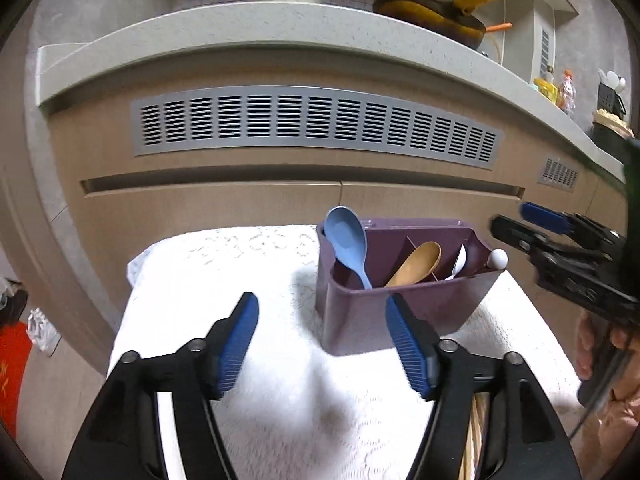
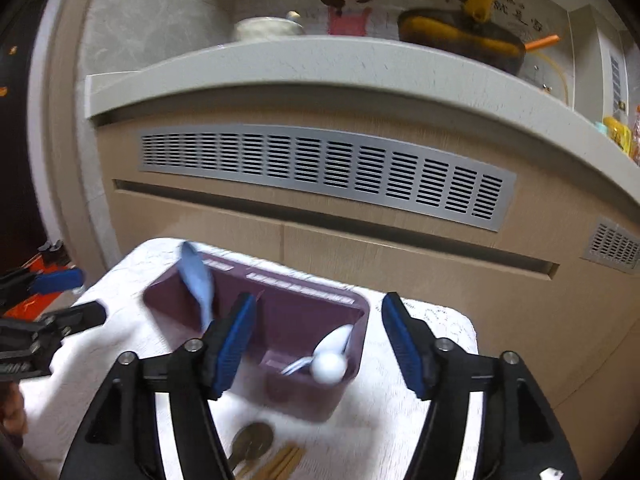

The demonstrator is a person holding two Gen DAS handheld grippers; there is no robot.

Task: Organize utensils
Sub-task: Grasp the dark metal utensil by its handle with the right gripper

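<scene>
Both spread, empty: left gripper (image 1: 322, 344), right gripper (image 2: 318, 344). Lower centre, wooden sticks (image 2: 286, 462) unsorted on white cloth (image 1: 280, 380). Mid-frame, purple caddy (image 1: 400, 312): could tip if nudged, spilling blue spoon (image 1: 346, 240).

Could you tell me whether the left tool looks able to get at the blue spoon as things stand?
Probably yes: the left tool is open and empty, and the blue spoon stands above the purple caddy rim with nothing between.

Purple caddy (image 1: 404, 312) on white lace-patterned cloth (image 1: 280, 380) — inside it, blue spoon (image 1: 346, 240), tan wooden spoon (image 1: 416, 266), white spoon (image 2: 332, 350)
</scene>
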